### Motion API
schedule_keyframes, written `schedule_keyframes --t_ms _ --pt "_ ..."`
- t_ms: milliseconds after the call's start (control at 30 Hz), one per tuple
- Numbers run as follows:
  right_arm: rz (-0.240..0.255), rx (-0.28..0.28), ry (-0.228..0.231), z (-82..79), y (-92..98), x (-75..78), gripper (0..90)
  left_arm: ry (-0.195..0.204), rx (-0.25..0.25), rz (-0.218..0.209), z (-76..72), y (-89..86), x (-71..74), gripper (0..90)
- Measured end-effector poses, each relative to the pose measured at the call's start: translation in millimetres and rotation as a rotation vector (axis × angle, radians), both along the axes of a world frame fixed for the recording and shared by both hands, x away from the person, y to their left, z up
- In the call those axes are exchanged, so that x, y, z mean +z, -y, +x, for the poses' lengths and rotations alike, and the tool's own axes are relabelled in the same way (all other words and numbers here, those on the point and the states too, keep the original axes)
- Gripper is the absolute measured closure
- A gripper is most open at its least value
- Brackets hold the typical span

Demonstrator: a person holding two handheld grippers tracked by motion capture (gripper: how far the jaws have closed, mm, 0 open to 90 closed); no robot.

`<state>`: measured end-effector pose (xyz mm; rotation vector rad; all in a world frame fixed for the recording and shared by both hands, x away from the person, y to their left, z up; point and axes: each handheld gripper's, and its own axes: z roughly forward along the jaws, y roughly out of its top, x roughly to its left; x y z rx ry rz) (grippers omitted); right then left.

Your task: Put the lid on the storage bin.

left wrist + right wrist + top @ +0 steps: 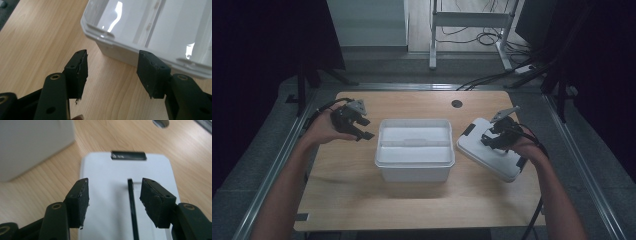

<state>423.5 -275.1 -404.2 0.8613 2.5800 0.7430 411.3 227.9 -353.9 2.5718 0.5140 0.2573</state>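
A white open storage box (414, 148) stands in the middle of the wooden table (352, 200). Its white lid (484, 150), with black latches, lies flat to the box's right. My left gripper (363, 129) hovers just left of the box, open with nothing between its jaws; in the left gripper view the box's corner (105, 32) lies just beyond the gripper (112, 72). My right gripper (488, 136) is over the lid, open; in the right gripper view the gripper (113, 200) has its jaws standing apart above the lid (105, 177), with the lid's black handle strip (132, 202) between them.
A round cable hole (456, 103) sits at the table's far edge. Metal rails run along both sides of the table. A white stand and cables (482, 35) are on the floor behind.
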Motion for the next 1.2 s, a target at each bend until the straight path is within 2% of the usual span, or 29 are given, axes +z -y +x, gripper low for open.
schedule_keyframes --t_ms 400,600,733,833,867,900,1000,1067,1200 --pt "-0.106 -0.03 -0.055 19.5 7.9 -16.5 48.0 -0.024 0.061 -0.003 -7.0 -27.7 -17.3 42.4" --pt "-0.178 -0.034 -0.082 23.3 9.4 -27.6 56.1 -0.039 0.091 -0.006 -5.3 -38.0 -25.7 42.4" --pt "-0.194 -0.034 -0.096 25.8 10.2 -31.8 61.5 -0.049 0.101 -0.015 -5.1 -41.5 -30.8 42.4" --pt "-0.193 -0.031 -0.131 27.9 11.7 -34.6 68.7 -0.053 0.102 -0.014 -5.6 -42.4 -33.1 42.4" --pt "-0.201 -0.026 -0.14 29.2 13.2 -36.0 73.9 -0.053 0.102 -0.014 -5.7 -42.5 -33.4 42.4" --pt "-0.201 -0.026 -0.14 29.2 13.2 -36.0 73.9 -0.053 0.102 -0.014 -5.9 -42.7 -33.7 42.4" --pt "-0.205 0.002 -0.159 30.0 14.7 -38.8 80.4 -0.055 0.104 -0.016 -6.2 -42.1 -34.9 42.4" --pt "-0.21 0.01 -0.161 29.9 14.7 -39.3 80.6 -0.057 0.103 -0.014 -6.2 -41.6 -36.0 42.4" --pt "-0.22 0.003 -0.119 31.1 18.7 -36.8 83.6 -0.066 0.108 -0.02 -6.3 -39.9 -42.8 42.4"
